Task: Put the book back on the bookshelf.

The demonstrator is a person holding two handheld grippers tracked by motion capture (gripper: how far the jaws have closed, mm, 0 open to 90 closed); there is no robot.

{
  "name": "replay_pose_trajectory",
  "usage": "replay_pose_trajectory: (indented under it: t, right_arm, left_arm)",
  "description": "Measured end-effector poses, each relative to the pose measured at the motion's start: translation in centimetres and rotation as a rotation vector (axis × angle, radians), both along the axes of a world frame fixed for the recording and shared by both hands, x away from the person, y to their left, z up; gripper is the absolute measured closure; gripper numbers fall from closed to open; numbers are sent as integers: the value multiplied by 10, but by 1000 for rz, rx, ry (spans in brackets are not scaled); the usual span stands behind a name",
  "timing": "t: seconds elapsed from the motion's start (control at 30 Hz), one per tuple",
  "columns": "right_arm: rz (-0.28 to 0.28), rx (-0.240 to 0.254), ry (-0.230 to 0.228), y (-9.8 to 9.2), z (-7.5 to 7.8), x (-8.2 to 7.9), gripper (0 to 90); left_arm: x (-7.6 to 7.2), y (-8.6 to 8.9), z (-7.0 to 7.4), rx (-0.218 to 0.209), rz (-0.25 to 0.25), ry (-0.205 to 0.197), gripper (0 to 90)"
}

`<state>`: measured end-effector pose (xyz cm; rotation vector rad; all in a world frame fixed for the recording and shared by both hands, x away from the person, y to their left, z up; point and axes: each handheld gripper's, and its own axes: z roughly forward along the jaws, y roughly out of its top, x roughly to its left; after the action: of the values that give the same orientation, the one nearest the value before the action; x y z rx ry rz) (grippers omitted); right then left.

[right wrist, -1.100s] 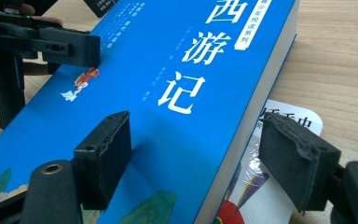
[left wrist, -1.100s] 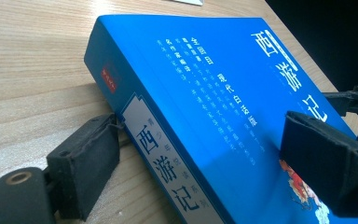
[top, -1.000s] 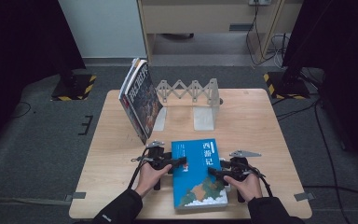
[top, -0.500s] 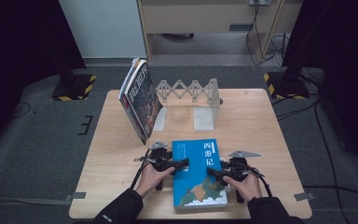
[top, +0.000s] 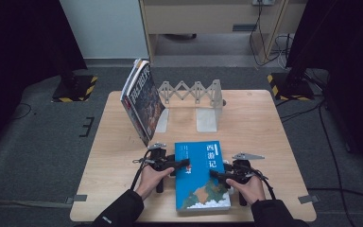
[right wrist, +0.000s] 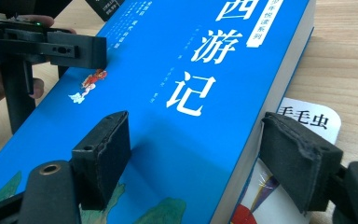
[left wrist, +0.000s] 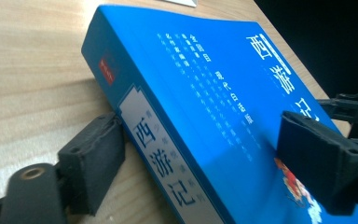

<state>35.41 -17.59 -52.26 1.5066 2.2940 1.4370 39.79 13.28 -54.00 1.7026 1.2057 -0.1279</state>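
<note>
Blue book [top: 202,176] flat on table [top: 264,123], left gripper [top: 178,163] closing astride spine, right gripper [top: 216,174] clamping opposite edge

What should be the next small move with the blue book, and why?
Probably close the left tool fully on the blue book's spine edge. Its jaws have just been closing, one pad under that edge, one above the cover, neither clearly pressing. The right tool straddles the opposite page edge, so both sides could then lift together.

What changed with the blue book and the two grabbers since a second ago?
Hardly anything. The left gripper has just been closing its jaws a little around the blue book's spine edge. The right gripper, the leaning magazine and the metal book rack stayed put.
</note>
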Motion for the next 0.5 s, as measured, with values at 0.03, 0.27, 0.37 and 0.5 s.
replay_pose_trajectory:
  t: [0.03, 0.27, 0.37, 0.5]
  right_arm:
    - [-2, 1, 1, 0, 0, 0, 246]
    - [1, 9, 10, 0, -1, 0, 239]
    - [3, 8, 10, 0, -1, 0, 238]
    - [5, 13, 11, 0, -1, 1, 235]
  left_arm:
    - [0, 0, 0, -3, 0, 7, 168]
    - [0, 1, 0, -44, -12, 69, 224]
    - [0, 1, 0, -62, -21, 90, 254]
    - [0, 1, 1, -58, -22, 91, 257]
